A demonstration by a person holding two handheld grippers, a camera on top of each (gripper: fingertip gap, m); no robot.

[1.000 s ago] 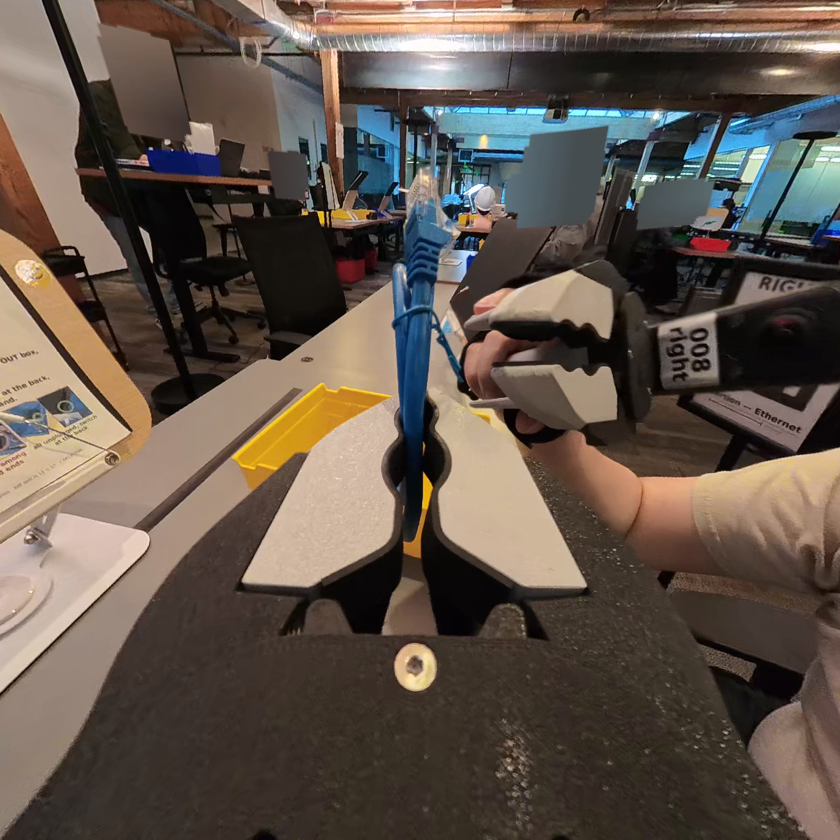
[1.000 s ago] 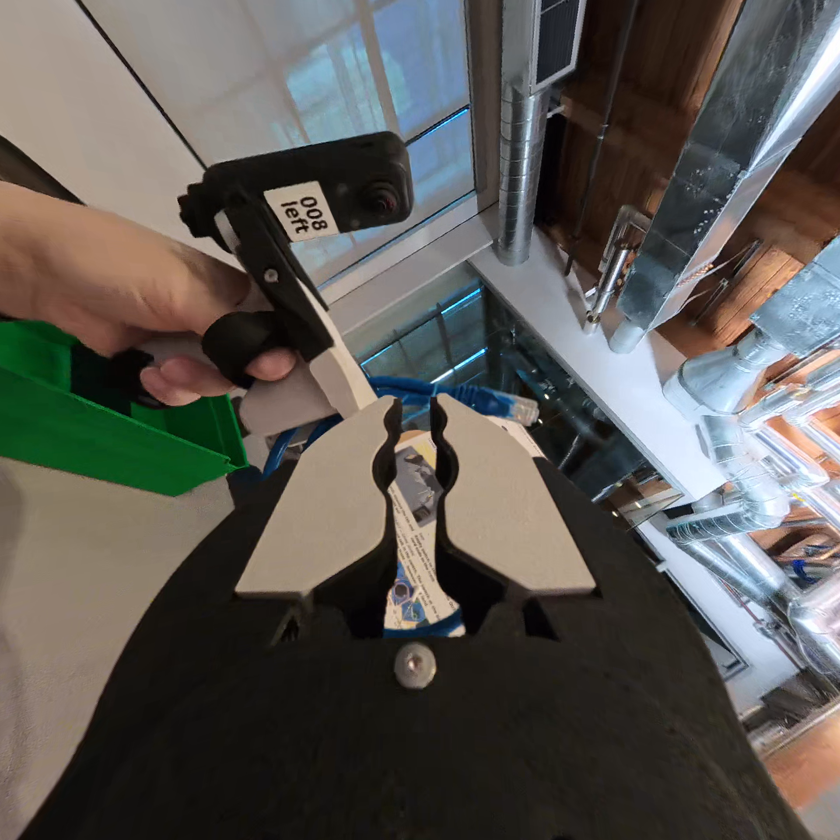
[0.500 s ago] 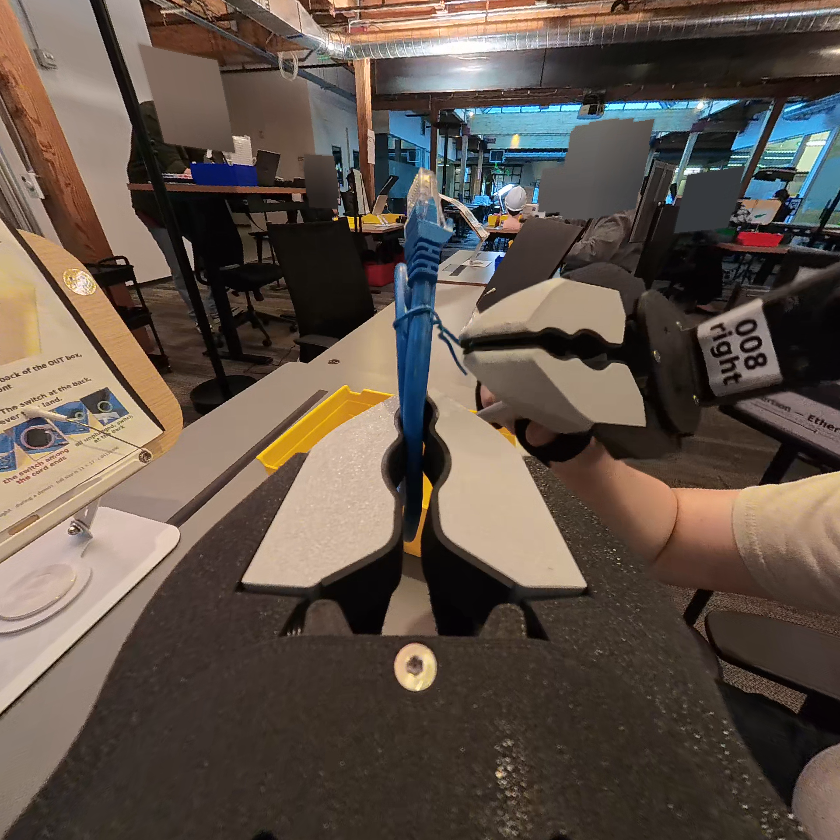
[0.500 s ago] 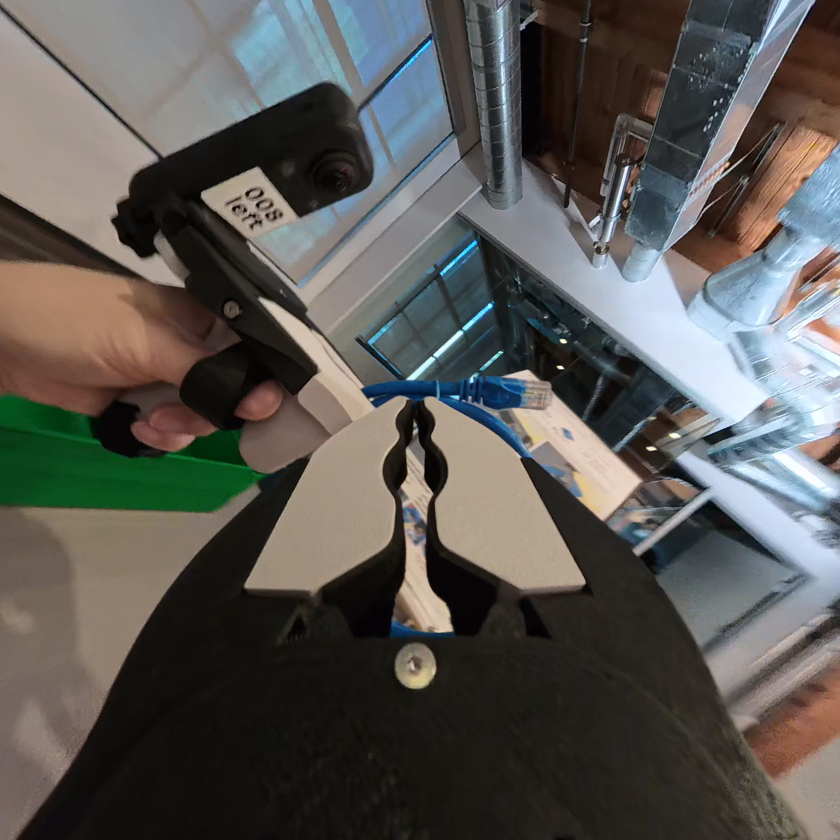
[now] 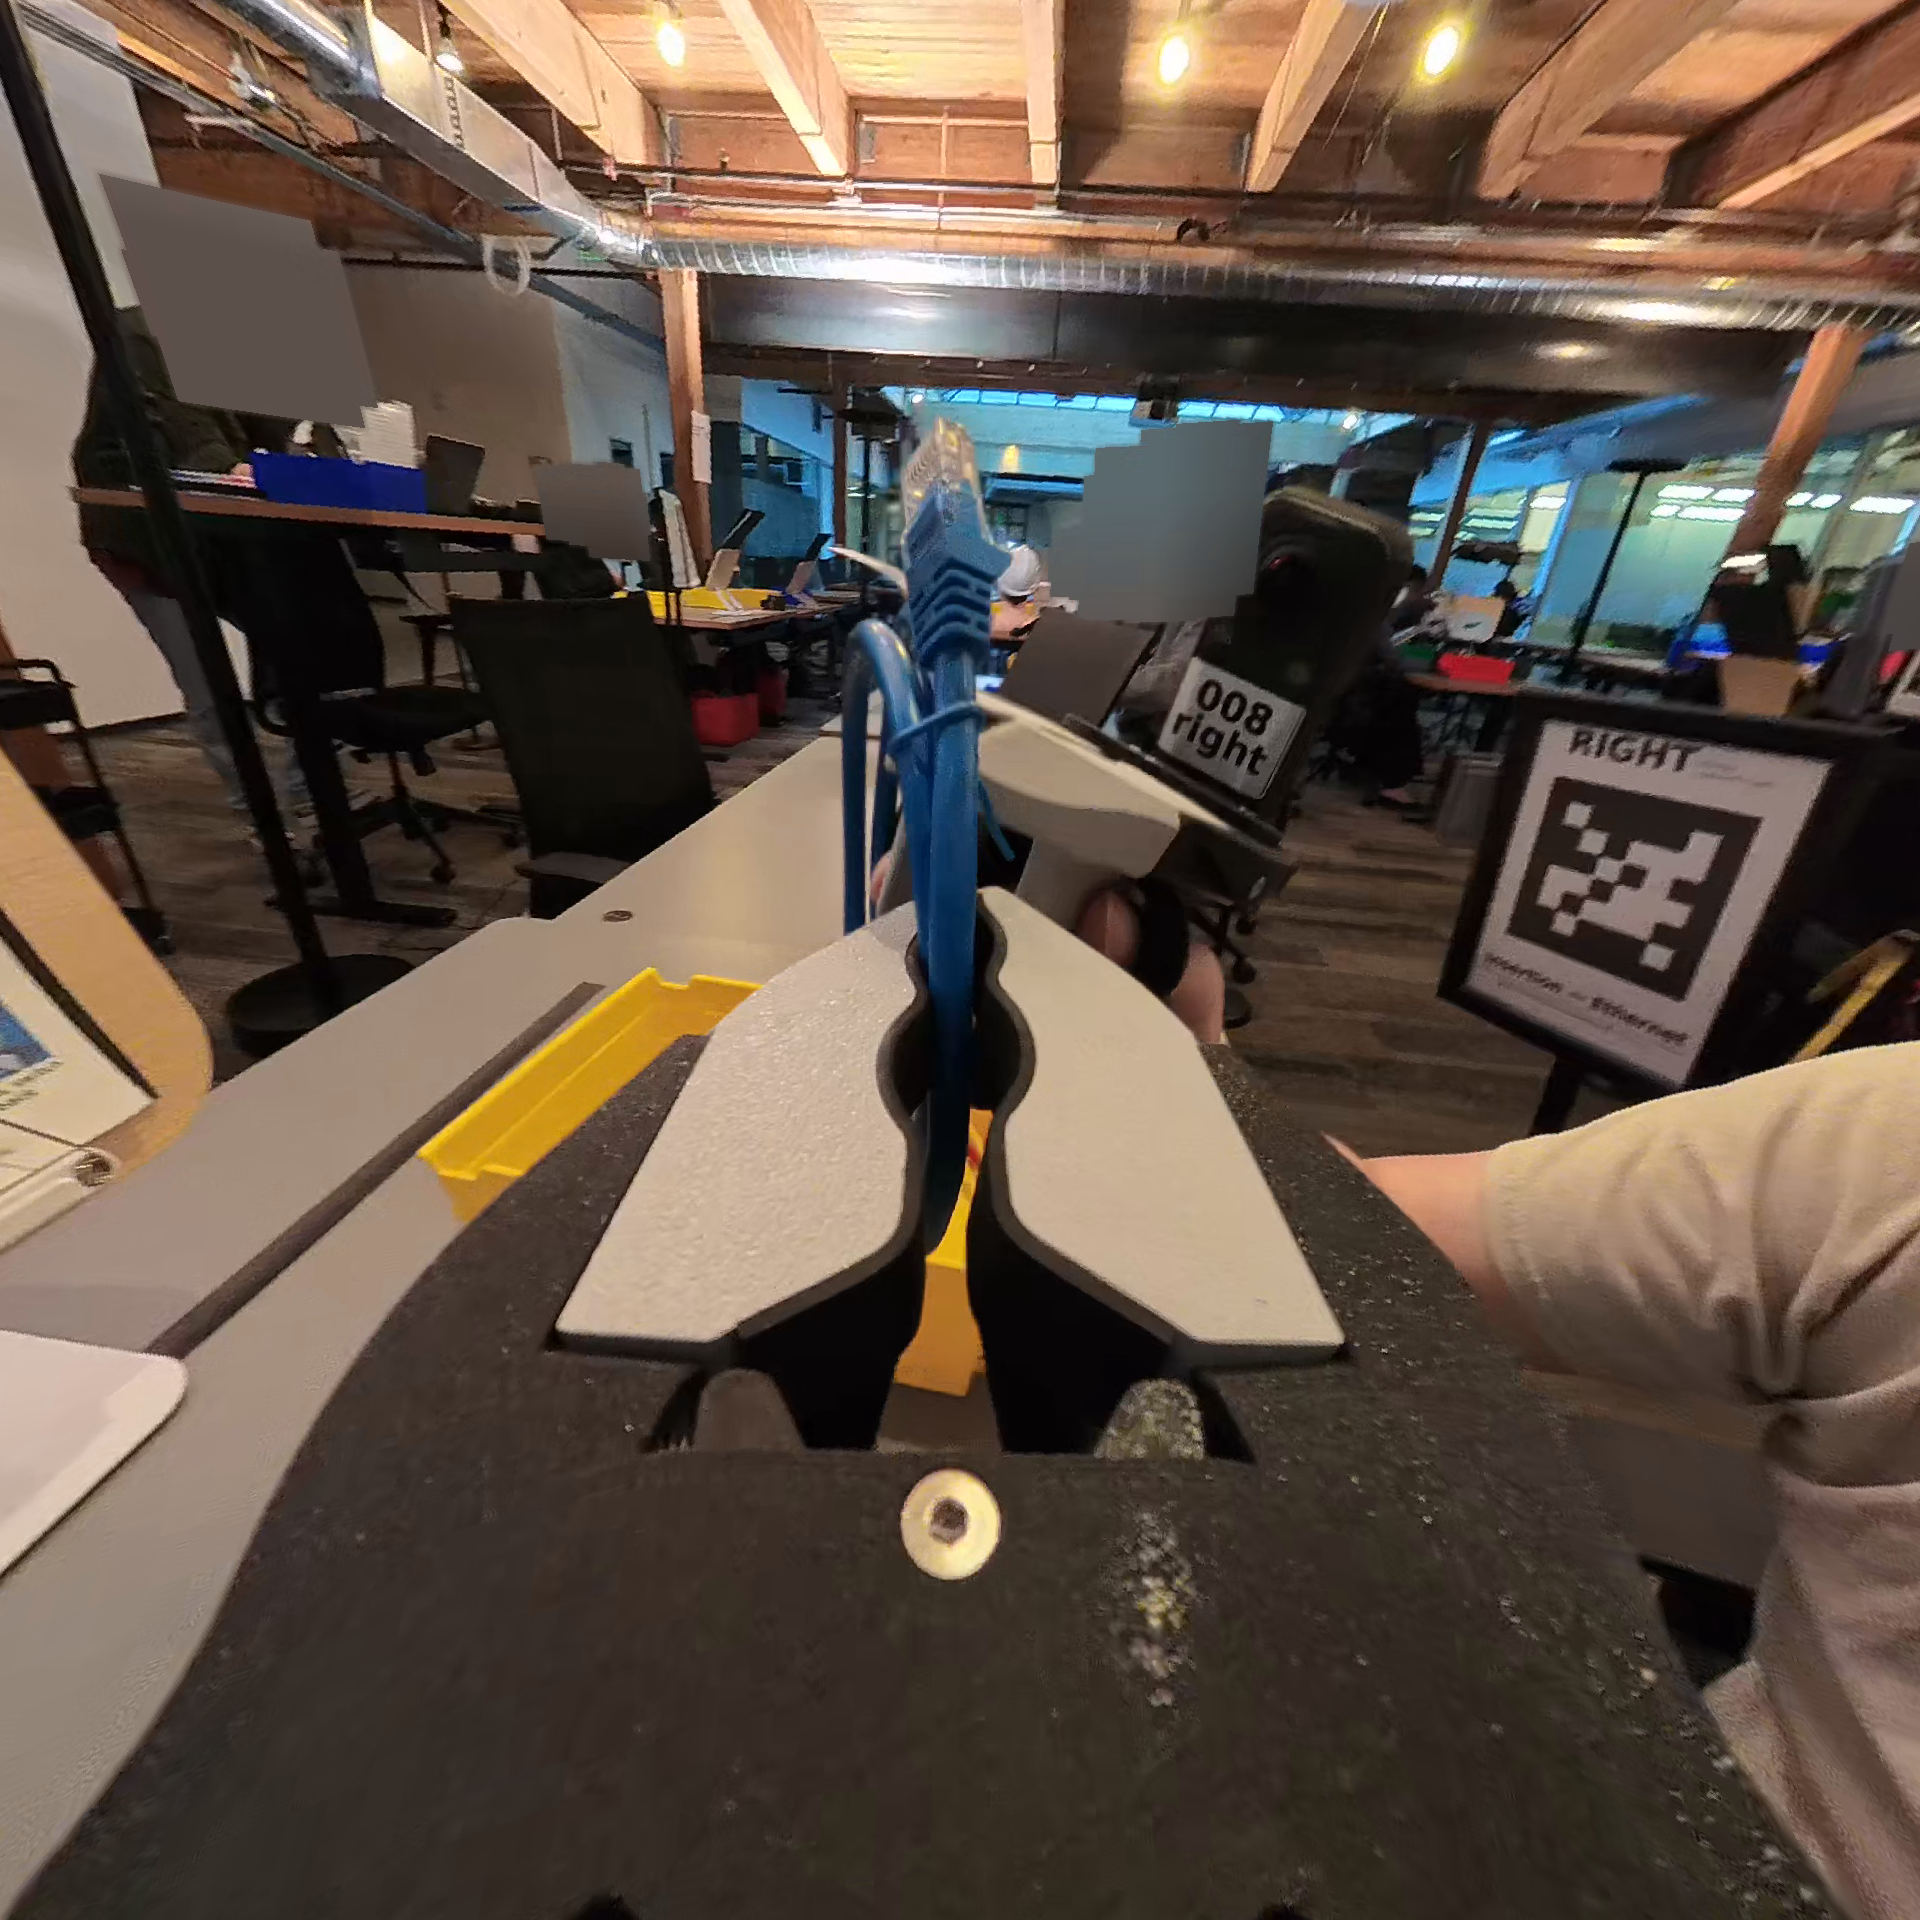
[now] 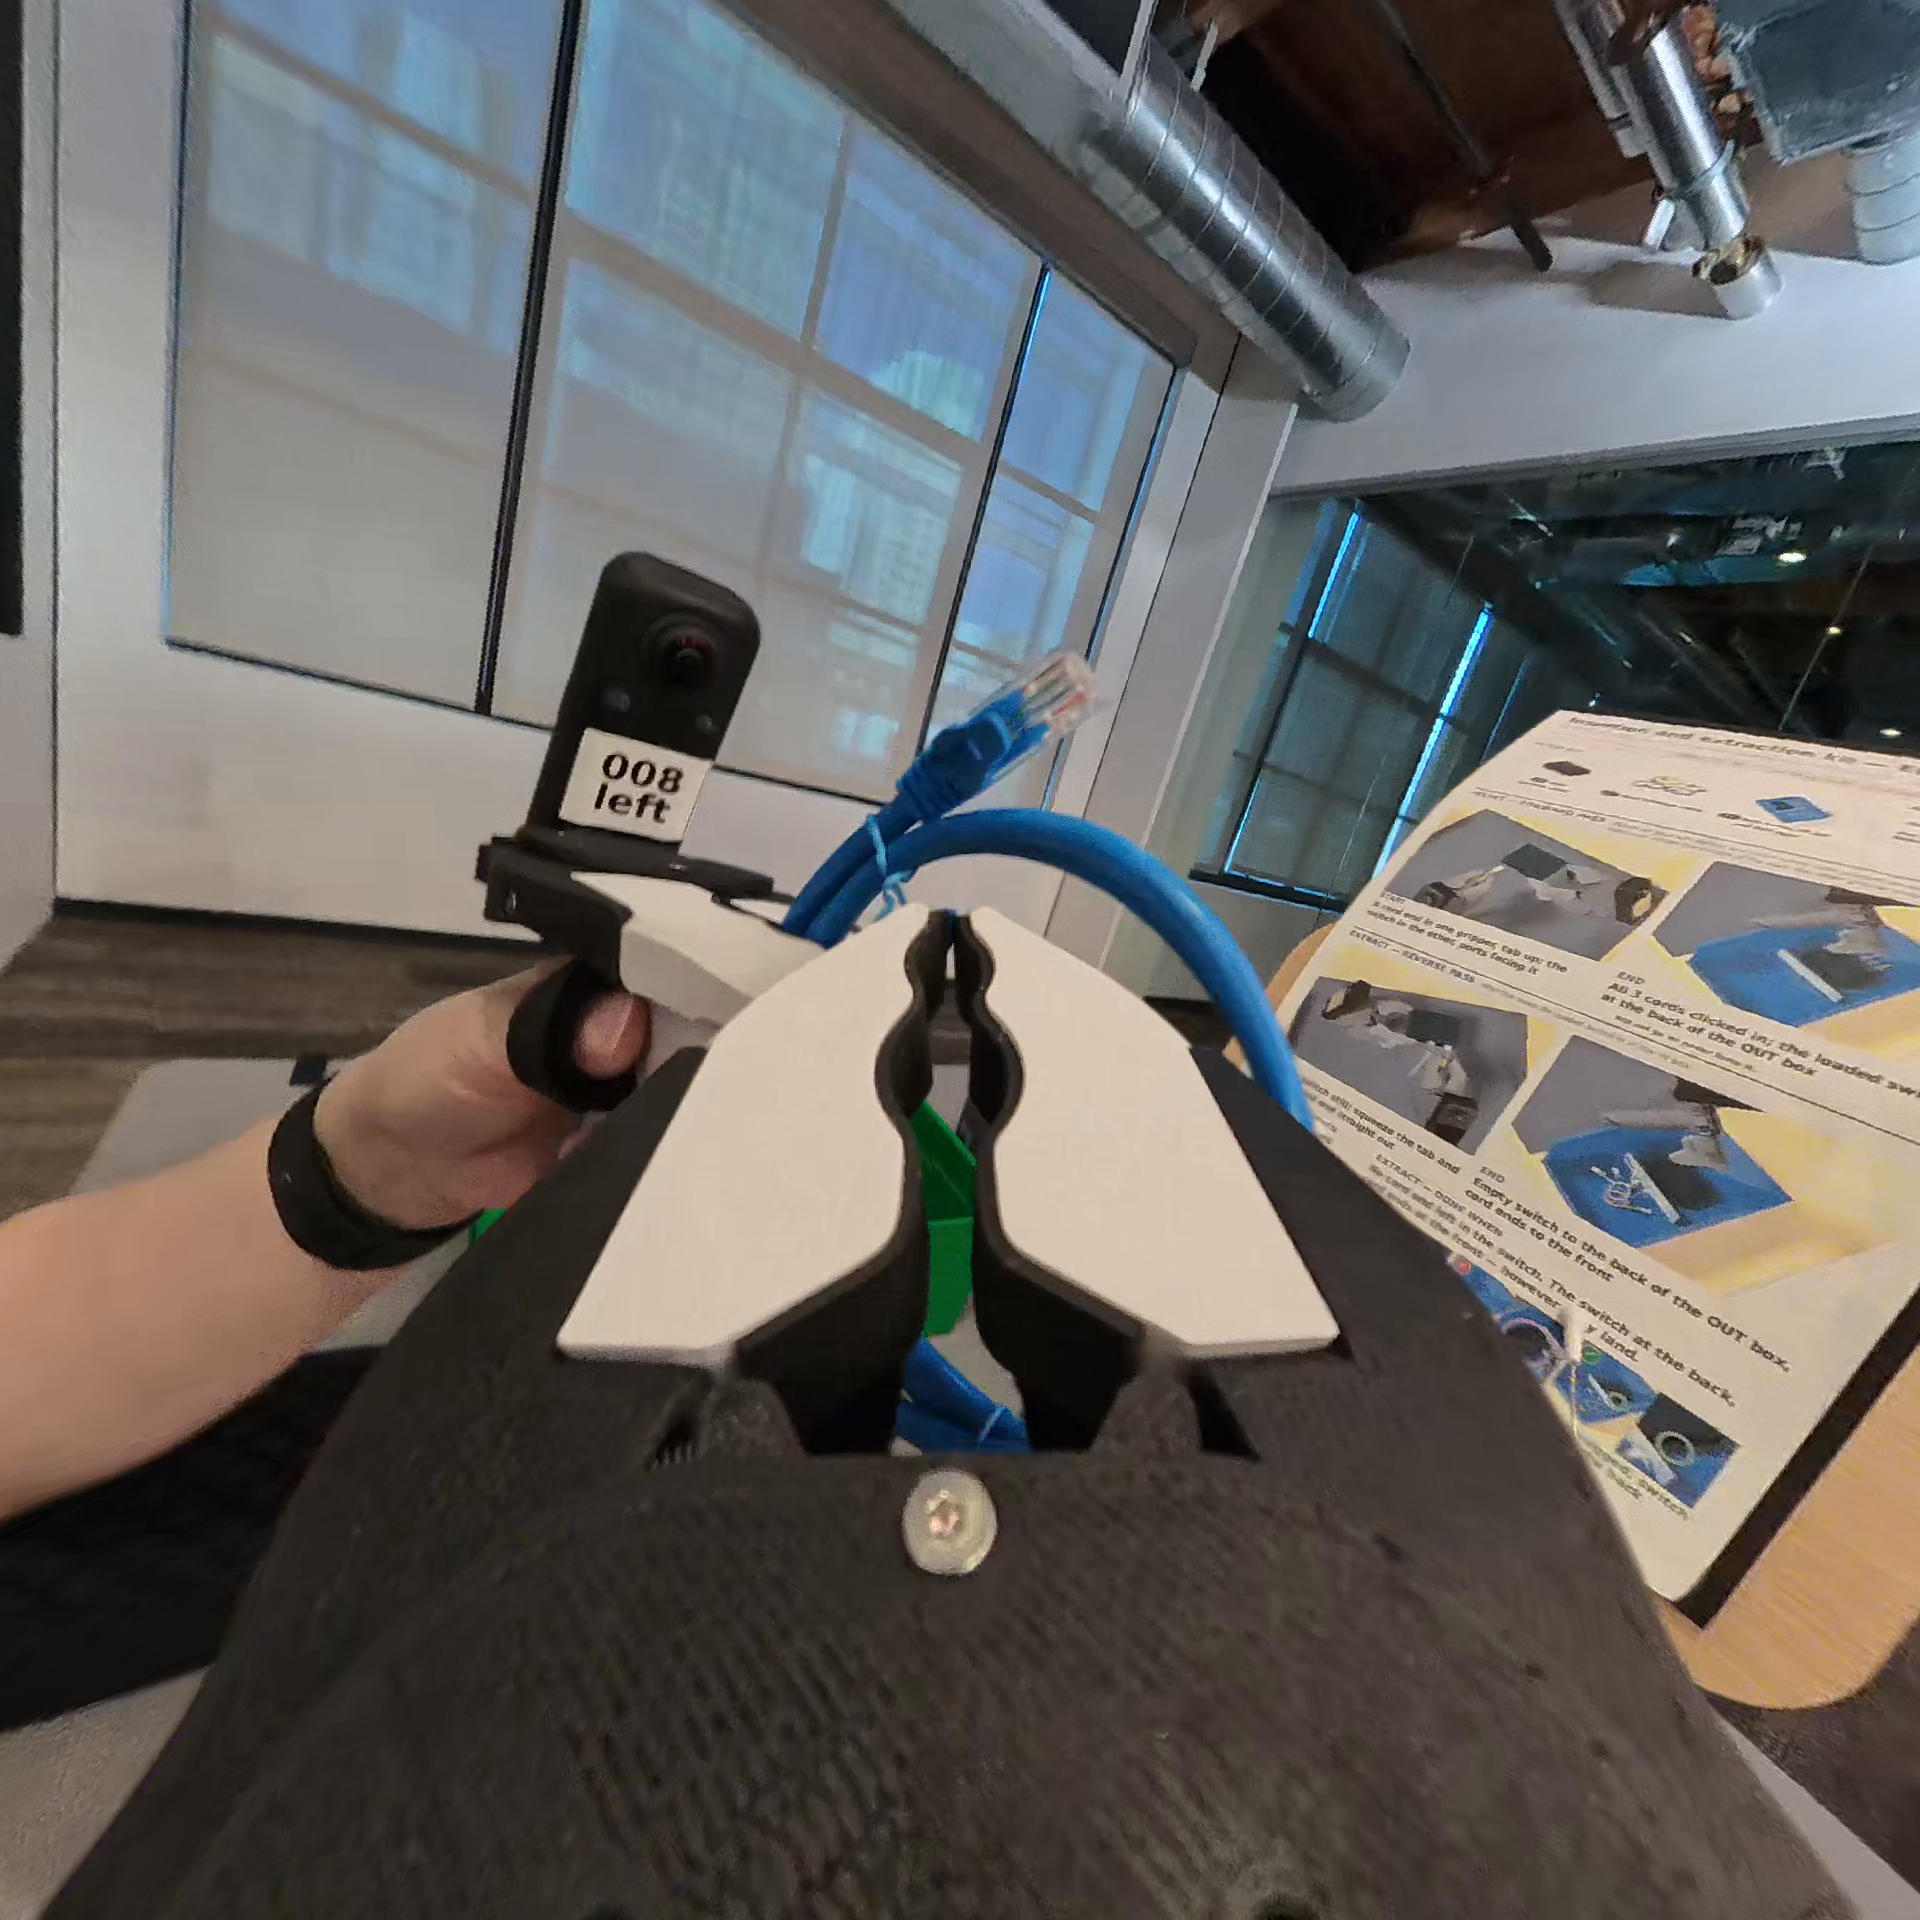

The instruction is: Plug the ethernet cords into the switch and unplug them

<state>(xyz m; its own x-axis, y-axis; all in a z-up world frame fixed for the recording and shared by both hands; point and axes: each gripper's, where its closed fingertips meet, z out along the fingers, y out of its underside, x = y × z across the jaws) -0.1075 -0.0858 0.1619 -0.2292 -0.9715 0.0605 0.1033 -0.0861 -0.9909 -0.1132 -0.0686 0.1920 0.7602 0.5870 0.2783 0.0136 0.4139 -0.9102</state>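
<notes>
While the left gripper point(image 5: 951, 935) is clamped on the blue cord point(image 5: 948, 873), plug point(image 5: 940, 473) up in the air, the right gripper point(image 6: 951, 920) is pinched on its twist tie point(image 6: 881, 868), so nothing's plugged in yet and no switch is showing.

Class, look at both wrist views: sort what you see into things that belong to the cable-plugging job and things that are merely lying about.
Belongs to the job:
- blue ethernet cord, clamped in the left gripper
- right gripper, jaws closed
- instruction board

Merely lying about:
- yellow bin
- green bin
- marker sign
- office chair
</notes>
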